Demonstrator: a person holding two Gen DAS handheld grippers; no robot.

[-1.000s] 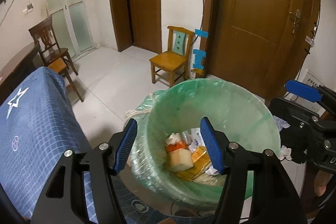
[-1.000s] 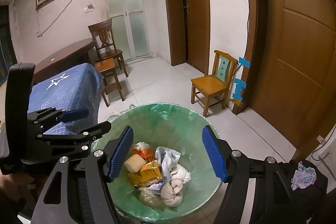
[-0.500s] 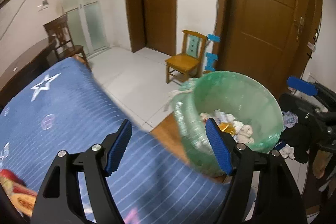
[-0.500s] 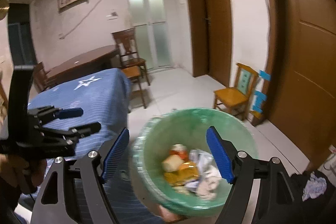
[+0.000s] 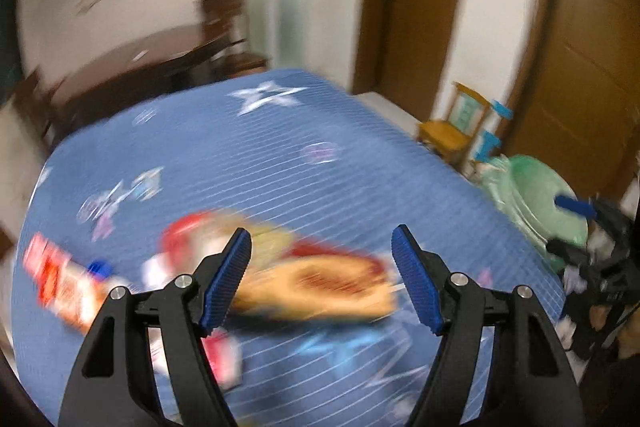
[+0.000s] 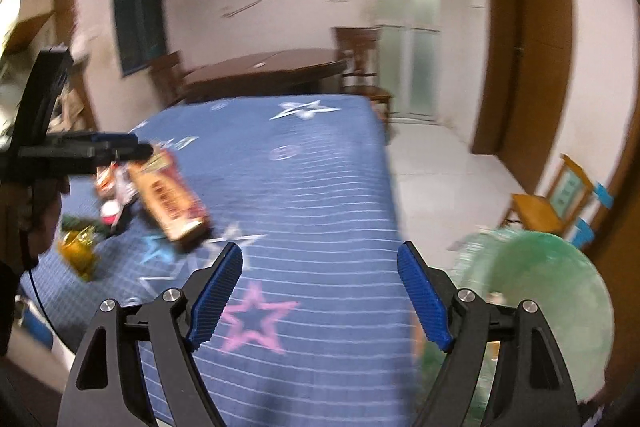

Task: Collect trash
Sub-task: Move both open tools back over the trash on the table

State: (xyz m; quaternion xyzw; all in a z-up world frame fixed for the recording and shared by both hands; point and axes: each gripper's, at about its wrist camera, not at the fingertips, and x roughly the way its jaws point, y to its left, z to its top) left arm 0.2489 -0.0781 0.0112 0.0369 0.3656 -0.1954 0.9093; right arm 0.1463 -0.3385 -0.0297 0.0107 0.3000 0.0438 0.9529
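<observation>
Two claws in play, both spread wide and gripping nothing: the left claw [image 5: 322,279] hangs over the blue star-print desk [image 5: 280,155], the right claw [image 6: 320,297] over the same cloth nearer its edge. One green-lined trash bin [image 6: 560,291] sits off the desk's right side, and half a second ago it filled the middle of both views; now both cameras have swung left onto the desk and everything smears with motion blur. Trash count on the desk: one long orange-brown wrapper [image 5: 320,285] lying right between the left claw's fingers [image 5: 228,279] in its view, one red-and-white packet [image 5: 56,283] farther left, and more red scraps too blurred to number. The right wrist view gives what the left cannot: a crumpled gold wrapper [image 6: 78,253] near the desk's left edge, and the left claw [image 6: 140,149] from the side, above the orange wrapper's [image 6: 170,201] far end.
</observation>
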